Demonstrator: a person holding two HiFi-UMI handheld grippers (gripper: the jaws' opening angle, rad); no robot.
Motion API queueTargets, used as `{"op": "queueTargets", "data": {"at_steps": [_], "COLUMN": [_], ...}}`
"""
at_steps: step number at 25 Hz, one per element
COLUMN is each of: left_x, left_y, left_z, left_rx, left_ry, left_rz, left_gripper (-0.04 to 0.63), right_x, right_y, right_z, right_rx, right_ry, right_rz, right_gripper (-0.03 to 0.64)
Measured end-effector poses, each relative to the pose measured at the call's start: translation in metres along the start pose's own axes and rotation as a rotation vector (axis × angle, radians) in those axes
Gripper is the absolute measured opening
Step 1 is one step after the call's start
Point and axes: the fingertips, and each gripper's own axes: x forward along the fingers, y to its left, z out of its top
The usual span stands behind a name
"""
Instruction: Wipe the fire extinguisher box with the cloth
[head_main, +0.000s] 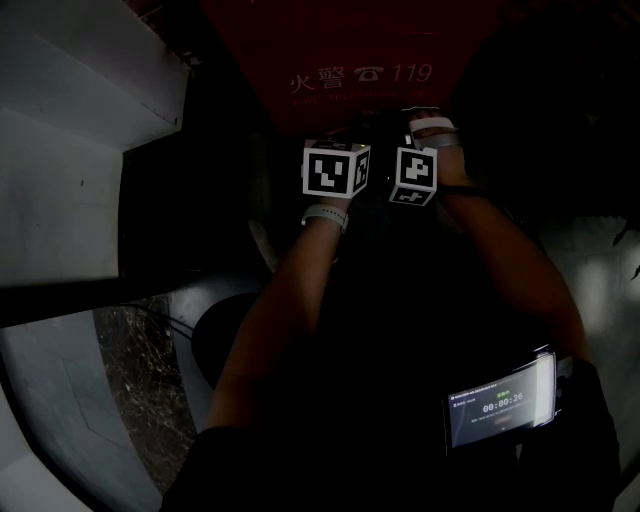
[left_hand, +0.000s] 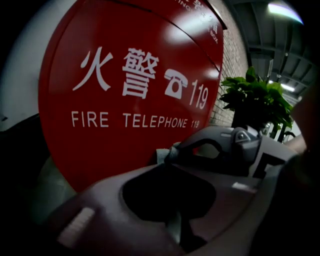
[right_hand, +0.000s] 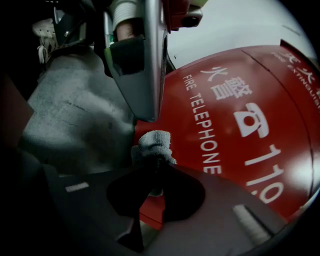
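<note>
1. Left claw (left_hand: 166, 159): jaws look pressed together with nothing pinched. The tips sit just beside the cloth (right_hand: 154, 142) and close to the front of the red box (right_hand: 235, 125).
2. Right claw (right_hand: 152, 162): clamped on a bunched tuft of the cloth. The tuft pokes out past its tips, near the box front beside the white lettering. I can't tell if it's touching.
3. My worries: it's a small pinch, so dragging could tug the cloth free. With so little fabric showing, the jaw tips might scrape the paint. The claws are crowded and could knock together.
4. Count: two claws, one cloth, one box, one plant (left_hand: 257, 97) off to the left claw's right.
</note>
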Motion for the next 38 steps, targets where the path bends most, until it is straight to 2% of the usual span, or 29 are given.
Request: {"op": "queueTargets", "data": {"at_steps": [3, 10, 16, 26, 30, 33, 38], "left_x": [0.005, 0.007, 0.005, -0.004, -0.015, -0.037, -0.068], "left_y": [0.0, -0.003, 0.003, 0.001, -0.004, -0.016, -0.041], "left_z": [-0.007, -0.009, -0.006, 0.006, 0.021, 0.052, 0.111], "left_rx": [-0.035, -0.056, -0.072, -0.058, 0.006, 0.085, 0.276], "left_ry": [0.019, 0.032, 0.026, -0.01, -0.037, -0.097, -0.232], "left_rz": [-0.007, -0.018, 0.003, 0.004, 0.02, 0.053, 0.1], "left_gripper": [0.0, 0.0, 0.0, 0.0, 0.0, 0.0, 0.0], "right_x": [0.006, 0.016, 0.023, 0.014, -0.01, -0.033, -0.083], "right_y": [0.012, 0.032, 0.046, 0.045, 0.027, -0.002, -0.074], "right_z": [-0.004, -0.007, -0.009, -0.002, 0.014, 0.015, 0.01], "right_rx": [0.005, 0.048, 0.08, 0.112, 0.184, 0.223, 0.135], "right_ry": [0.0, 0.001, -0.001, -0.021, -0.074, -0.095, -0.093], "right_rz": [0.033, 0.106, 0.165, 0.177, 0.134, 0.057, -0.157], "right_gripper": [0.04, 0.04, 0.04, 0.041, 0.041, 0.041, 0.041]}}
